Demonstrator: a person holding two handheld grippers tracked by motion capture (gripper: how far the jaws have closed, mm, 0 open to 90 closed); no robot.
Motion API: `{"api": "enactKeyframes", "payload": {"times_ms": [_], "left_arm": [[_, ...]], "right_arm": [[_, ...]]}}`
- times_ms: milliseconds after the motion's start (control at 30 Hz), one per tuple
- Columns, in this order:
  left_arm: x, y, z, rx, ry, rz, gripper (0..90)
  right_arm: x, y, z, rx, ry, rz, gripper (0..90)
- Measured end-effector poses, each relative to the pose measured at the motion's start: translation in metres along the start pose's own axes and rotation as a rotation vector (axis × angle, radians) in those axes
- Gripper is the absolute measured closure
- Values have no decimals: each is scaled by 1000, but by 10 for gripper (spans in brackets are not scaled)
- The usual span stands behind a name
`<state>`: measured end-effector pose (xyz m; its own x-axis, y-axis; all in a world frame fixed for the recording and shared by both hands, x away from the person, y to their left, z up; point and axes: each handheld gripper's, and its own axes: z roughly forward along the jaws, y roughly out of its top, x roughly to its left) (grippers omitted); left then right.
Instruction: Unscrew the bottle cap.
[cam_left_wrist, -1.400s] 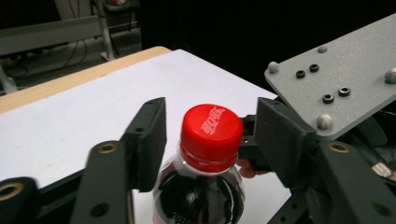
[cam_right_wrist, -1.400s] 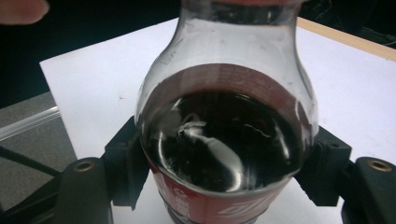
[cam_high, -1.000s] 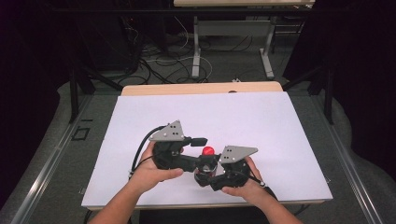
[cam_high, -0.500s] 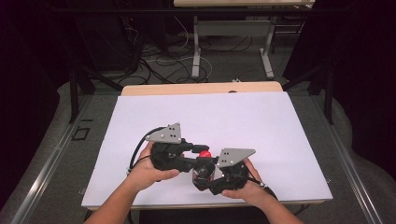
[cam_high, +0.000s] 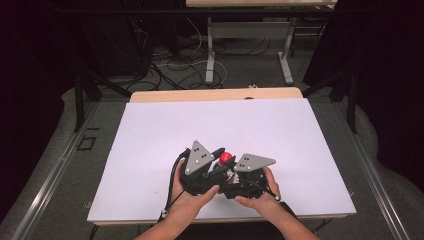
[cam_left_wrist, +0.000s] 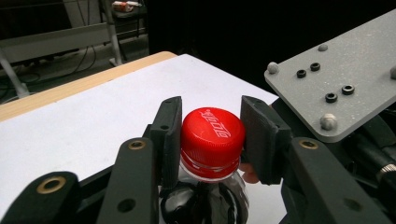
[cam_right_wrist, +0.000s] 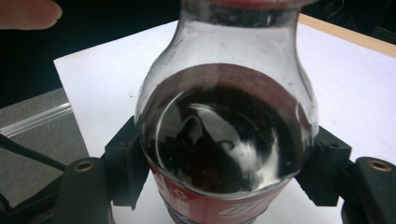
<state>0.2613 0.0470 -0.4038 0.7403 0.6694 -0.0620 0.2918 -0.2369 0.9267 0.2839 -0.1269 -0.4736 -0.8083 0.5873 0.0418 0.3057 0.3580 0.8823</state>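
I hold a small bottle (cam_right_wrist: 224, 130) of dark cola upright near the front edge of the desk (cam_high: 150, 130), a little right of the middle of that edge. My right gripper (cam_right_wrist: 224, 172) is clenched on the round body of the bottle, one jaw on each side, just under the shoulder where the glassy wall curves in. My left gripper (cam_left_wrist: 212, 135) has just been closing its jaws, and now they grasp the red cap (cam_left_wrist: 212, 130) from both sides, the pads pressing on the ribbed rim. I judge the bottle as rather heavy for its size, because the dark liquid fills most of it. The wall is clear, smooth and slippery, and I think it is thin plastic that can give way under a hard squeeze, so the grip on the body should be firm but not crushing. The cap is stiff and its ribs give good hold, so this is the right place for the turning hand. If the cap is to be twisted, the body must not rotate in the right jaws, and the drink could foam when it opens.
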Motion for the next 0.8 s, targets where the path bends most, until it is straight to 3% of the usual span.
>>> {"api": "enactKeyframes", "payload": {"times_ms": [33, 67, 167, 233, 267, 300, 333, 367, 400, 433, 467, 533, 567, 600, 633, 667, 700, 800], "left_arm": [[1, 0, 0, 6, -7, 0, 499], [3, 1, 0, 8, -20, -3, 499], [12, 5, -8, -3, -54, -4, 377], [20, 9, -13, 10, -102, -18, 358], [20, 9, -13, 10, -102, -18, 335], [26, 12, -14, 26, -149, -22, 316], [30, 14, -15, 42, -178, -21, 308], [39, 18, -17, 69, -251, -13, 310], [39, 18, -17, 69, -251, -13, 311], [47, 19, -17, 64, -318, -1, 311], [47, 19, -17, 64, -318, -1, 311], [52, 21, -17, 60, -374, 31, 312], [54, 21, -17, 63, -424, 40, 315], [54, 21, -17, 63, -424, 40, 315], [54, 20, -15, 77, -469, 56, 315], [54, 20, -15, 77, -469, 56, 320], [55, 20, -14, 89, -495, 62, 320], [56, 18, -13, 93, -505, 94, 355]], "right_arm": [[-2, 0, -2, -2, 15, -2, 293], [-2, 0, -2, -2, 15, -2, 293], [-4, 2, -4, -14, 17, -14, 293], [-3, 2, -4, -10, 29, -16, 293], [-3, 2, -5, -14, 35, -20, 293], [-3, 2, -5, -14, 48, -24, 293], [-4, 3, -5, -11, 58, -30, 293], [-4, 3, -6, -12, 73, -40, 293], [-4, 3, -6, -10, 91, -44, 293], [-3, 3, -6, -14, 98, -47, 293], [-3, 4, -6, -7, 108, -69, 293], [-1, 4, -6, -10, 121, -71, 293], [1, 4, -5, -4, 134, -85, 293], [1, 4, -5, -4, 134, -85, 293], [1, 3, -5, -4, 148, -98, 293], [1, 3, -5, -5, 163, -101, 293], [1, 3, -5, -5, 163, -101, 293], [3, 4, -6, -5, 185, -118, 293]]}}
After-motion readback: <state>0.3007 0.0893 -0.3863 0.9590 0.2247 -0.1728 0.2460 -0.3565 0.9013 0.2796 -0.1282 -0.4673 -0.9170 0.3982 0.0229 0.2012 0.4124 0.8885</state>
